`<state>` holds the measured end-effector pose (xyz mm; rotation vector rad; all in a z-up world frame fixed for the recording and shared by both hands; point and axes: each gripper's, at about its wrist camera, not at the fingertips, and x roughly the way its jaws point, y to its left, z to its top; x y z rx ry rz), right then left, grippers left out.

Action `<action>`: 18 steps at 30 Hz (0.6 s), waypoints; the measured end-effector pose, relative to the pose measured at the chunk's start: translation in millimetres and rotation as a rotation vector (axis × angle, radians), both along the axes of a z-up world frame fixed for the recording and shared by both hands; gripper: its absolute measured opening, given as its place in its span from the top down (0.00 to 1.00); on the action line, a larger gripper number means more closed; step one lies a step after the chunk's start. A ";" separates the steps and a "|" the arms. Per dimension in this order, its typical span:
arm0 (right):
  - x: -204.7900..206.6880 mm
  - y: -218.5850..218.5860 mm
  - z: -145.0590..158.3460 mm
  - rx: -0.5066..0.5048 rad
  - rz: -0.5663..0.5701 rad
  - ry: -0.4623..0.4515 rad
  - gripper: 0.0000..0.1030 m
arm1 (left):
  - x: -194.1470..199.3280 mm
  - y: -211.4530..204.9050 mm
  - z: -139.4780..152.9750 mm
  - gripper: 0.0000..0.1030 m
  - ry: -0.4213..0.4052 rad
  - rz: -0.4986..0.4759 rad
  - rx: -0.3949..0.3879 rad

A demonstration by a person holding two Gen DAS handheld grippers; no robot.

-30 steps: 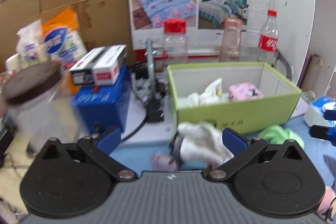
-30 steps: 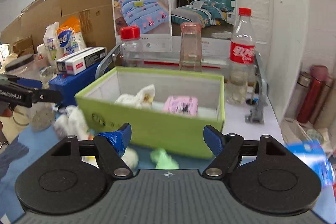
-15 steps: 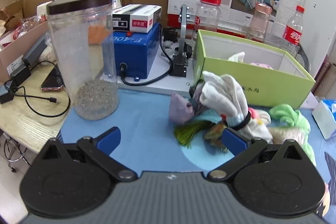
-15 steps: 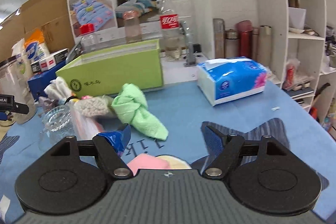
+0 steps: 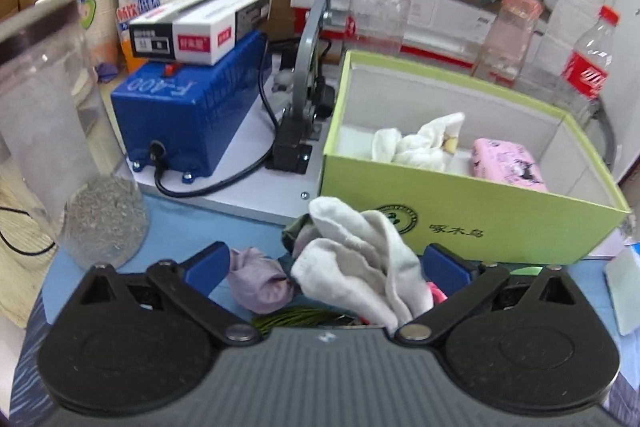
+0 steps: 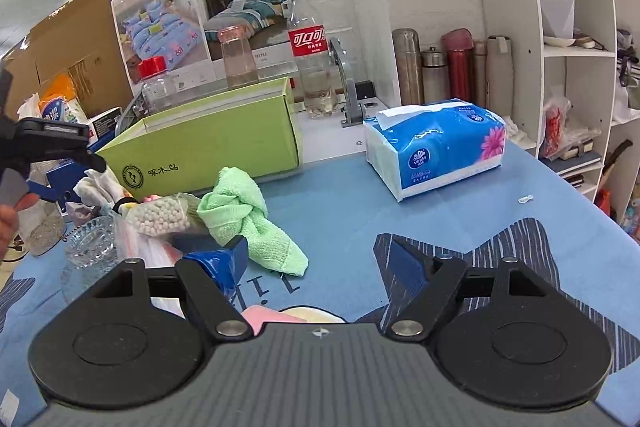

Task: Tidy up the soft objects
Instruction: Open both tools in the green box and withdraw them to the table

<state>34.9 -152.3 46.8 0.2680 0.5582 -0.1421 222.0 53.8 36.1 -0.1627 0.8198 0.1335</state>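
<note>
A green cardboard box (image 5: 472, 219) holds a white cloth (image 5: 420, 143) and a pink soft item (image 5: 506, 165). In front of it a white sock (image 5: 360, 259) and a purple sock (image 5: 260, 281) lie on the blue mat. My left gripper (image 5: 328, 265) is open, its fingers on either side of these socks. In the right wrist view the box (image 6: 212, 147) stands at the back left, with a green towel (image 6: 244, 219) and a bag of white beads (image 6: 162, 217) before it. My right gripper (image 6: 320, 261) is open and empty above the mat.
A blue machine (image 5: 188, 115), a clear jar with grit (image 5: 60, 163) and bottles (image 5: 380, 11) stand left of and behind the box. A blue tissue pack (image 6: 440, 151), a glass dish (image 6: 90, 243), flasks (image 6: 460, 67) and white shelves (image 6: 572, 47) show in the right wrist view.
My left gripper has moved forward and down over the socks toward the box. My right gripper has come slightly closer to the green towel and mat.
</note>
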 end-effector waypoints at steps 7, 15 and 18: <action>7.3 -4.9 -7.8 0.014 -0.002 0.017 0.37 | 0.1 -2.1 -17.3 0.00 0.027 0.010 0.116; 9.4 0.4 -8.0 0.030 0.006 0.013 0.37 | -71.4 51.6 -23.8 0.00 0.013 0.080 0.134; 9.7 5.5 -6.3 0.033 0.021 0.005 0.37 | -99.9 75.6 -36.2 0.00 0.060 0.115 0.192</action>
